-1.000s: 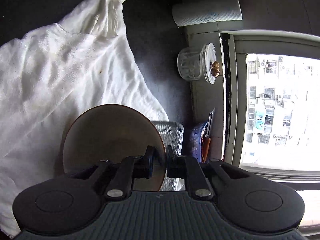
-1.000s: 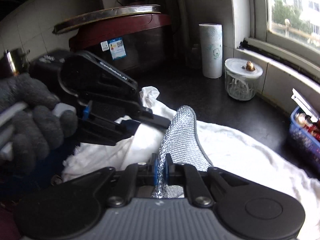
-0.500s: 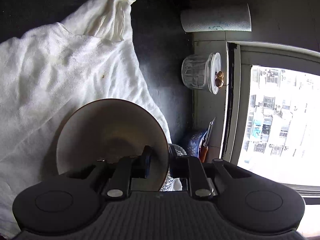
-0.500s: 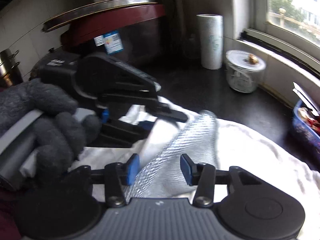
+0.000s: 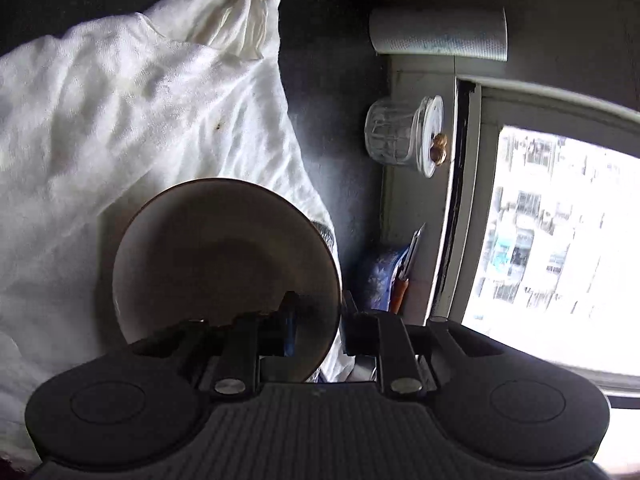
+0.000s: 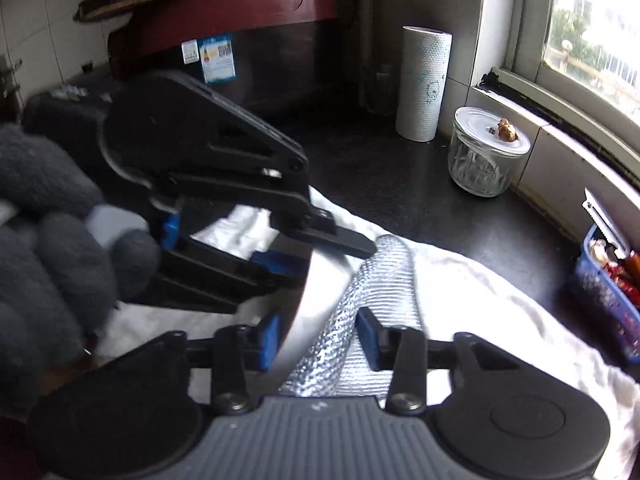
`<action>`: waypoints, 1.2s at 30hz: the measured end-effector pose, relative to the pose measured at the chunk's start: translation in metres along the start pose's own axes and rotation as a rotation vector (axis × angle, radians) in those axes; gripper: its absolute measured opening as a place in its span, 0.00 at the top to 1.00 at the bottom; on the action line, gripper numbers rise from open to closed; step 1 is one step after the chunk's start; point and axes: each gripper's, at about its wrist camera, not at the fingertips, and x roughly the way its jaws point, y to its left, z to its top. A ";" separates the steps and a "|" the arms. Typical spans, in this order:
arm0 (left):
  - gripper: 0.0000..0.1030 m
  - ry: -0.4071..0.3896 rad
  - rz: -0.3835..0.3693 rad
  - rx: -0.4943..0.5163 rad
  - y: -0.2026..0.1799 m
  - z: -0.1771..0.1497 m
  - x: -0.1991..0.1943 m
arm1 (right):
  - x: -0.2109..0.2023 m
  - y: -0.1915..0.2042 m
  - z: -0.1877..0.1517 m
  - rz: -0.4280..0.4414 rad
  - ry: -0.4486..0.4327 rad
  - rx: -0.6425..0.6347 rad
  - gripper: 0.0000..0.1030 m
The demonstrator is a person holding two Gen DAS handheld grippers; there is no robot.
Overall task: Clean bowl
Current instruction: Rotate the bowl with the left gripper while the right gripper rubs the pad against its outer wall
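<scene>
A round bowl (image 5: 224,264) hangs tilted over the white towel, its hollow facing the left wrist camera. My left gripper (image 5: 318,320) has the bowl's rim between its fingers, one inside and one outside; its jaws are opening slightly but still grip. In the right wrist view the bowl (image 6: 316,300) shows as a shiny wall. A silver mesh scrubbing cloth (image 6: 384,280) lies against its outside, and its edge (image 5: 325,234) peeks past the rim. My right gripper (image 6: 320,338) is closing with wall and mesh between its blue pads. The left gripper (image 6: 324,256) reaches in from the left.
A white towel (image 5: 120,120) covers the dark counter. At the back stand a paper roll (image 6: 424,84), a lidded glass jar (image 6: 484,160) and a dark red appliance (image 6: 240,48). A blue basket (image 6: 604,296) sits right, under the window. A gloved hand (image 6: 48,248) holds the left gripper.
The right gripper let its tight pinch on the mesh go, opened wide, then came in around the bowl's wall and mesh. The bowl tipped to show more of its hollow.
</scene>
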 end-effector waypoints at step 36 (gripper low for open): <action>0.89 -0.042 0.387 0.762 -0.022 -0.027 -0.009 | -0.001 0.002 -0.032 -0.088 0.016 -0.291 0.78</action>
